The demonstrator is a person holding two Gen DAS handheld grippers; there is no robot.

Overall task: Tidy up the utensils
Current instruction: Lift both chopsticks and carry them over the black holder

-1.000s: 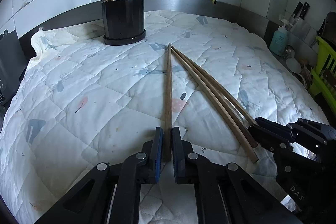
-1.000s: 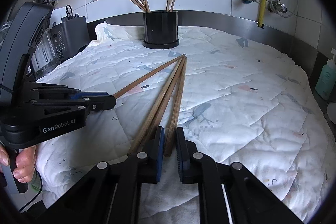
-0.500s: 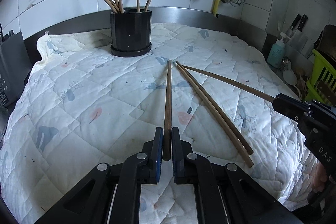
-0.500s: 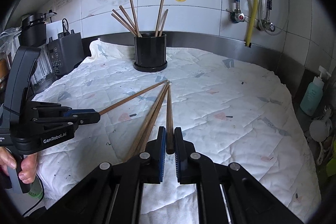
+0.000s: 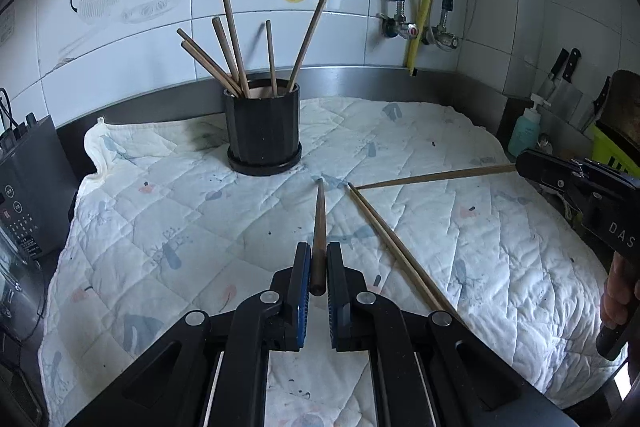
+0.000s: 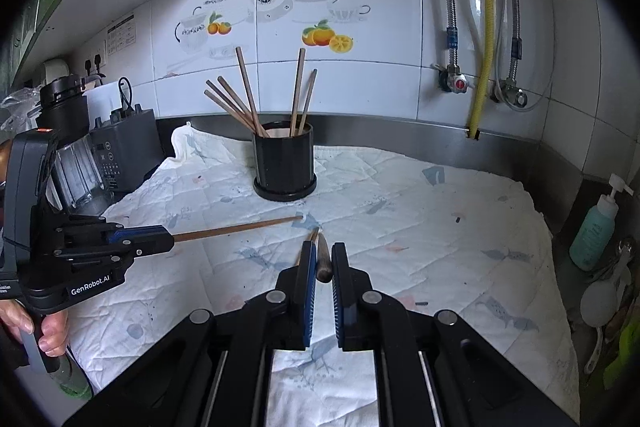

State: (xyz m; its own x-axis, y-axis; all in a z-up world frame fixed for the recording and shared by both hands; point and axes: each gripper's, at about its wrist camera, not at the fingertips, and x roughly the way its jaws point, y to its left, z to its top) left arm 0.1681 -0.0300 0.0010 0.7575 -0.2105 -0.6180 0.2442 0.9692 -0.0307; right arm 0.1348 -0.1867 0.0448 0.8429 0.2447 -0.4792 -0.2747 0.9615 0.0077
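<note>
Presently, left wrist view: the left claw (image 5: 319,269) is seen closed on one chopstick (image 5: 319,227), gripped at its thick end, the thin end pointing toward the black holder (image 5: 264,131). The holder stands on the quilted cloth (image 5: 160,227) over the desk and already contains six sticks, fanned outward. Two loose chopsticks (image 5: 384,231) lie on the cloth just right of the held one. The right claw (image 5: 536,169) is visible at the right edge, clamped on a second chopstick (image 5: 436,176) that juts out level.

Risk noted: each stick is held at one end only, so it may pivot between the pads if its tip strikes the holder rim or a standing stick. The two free tips are judged near each other; a collision on approach could knock one loose.

Right wrist view: the right claw (image 6: 320,265) is closed on its stick, strongly foreshortened. The holder (image 6: 284,163) is well apart. The left claw (image 6: 160,237) holds its stick level. The fanned sticks leave limited opening; a hard insertion could tip the holder.
</note>
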